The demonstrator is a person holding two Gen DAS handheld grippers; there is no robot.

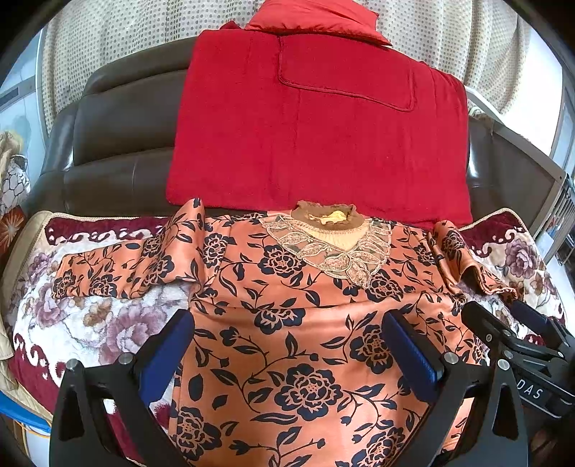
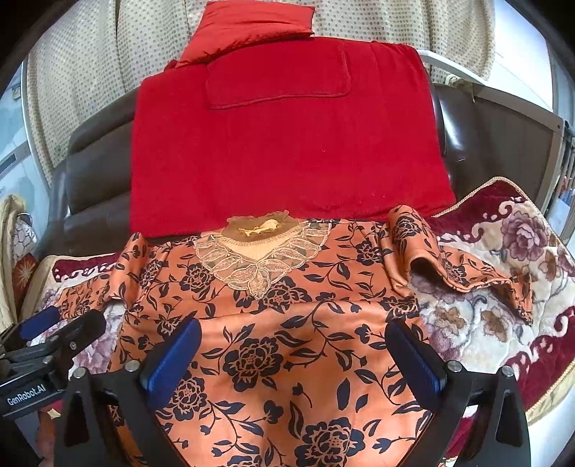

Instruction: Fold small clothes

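Lying flat and face up on a floral blanket (image 1: 107, 323), with collar toward the far side: an orange top with dark flower print (image 1: 287, 323), seen in both wrist views. Spread over the seat of a dark leather sofa (image 1: 118, 143), that blanket, cream with purple roses and a maroon border. Touching the lower edge of a red towel (image 1: 316, 125) draped over the sofa back: a brown ruffled collar (image 1: 323, 212) with a lace yoke (image 1: 330, 255) beneath. Higher up, resting on the towel's top edge, a red cushion (image 1: 316, 18), and behind everything a dotted beige curtain (image 1: 107, 46).

Stretched out sideways along the blanket, with a raised fold near the shoulder: the top's left sleeve (image 1: 118, 273). Bunched and folded over itself near the other shoulder, cuff gaping: the right sleeve (image 2: 449, 258).

Hovering over the lower body of the top, spread wide with blue pads far apart and nothing between them: the left gripper (image 1: 287, 345). Just beside it, likewise wide open and holding nothing, poised above the same cloth toward the right side: the right gripper (image 2: 293, 352). Whether either set of fingertips pressed into the fabric could not be told.
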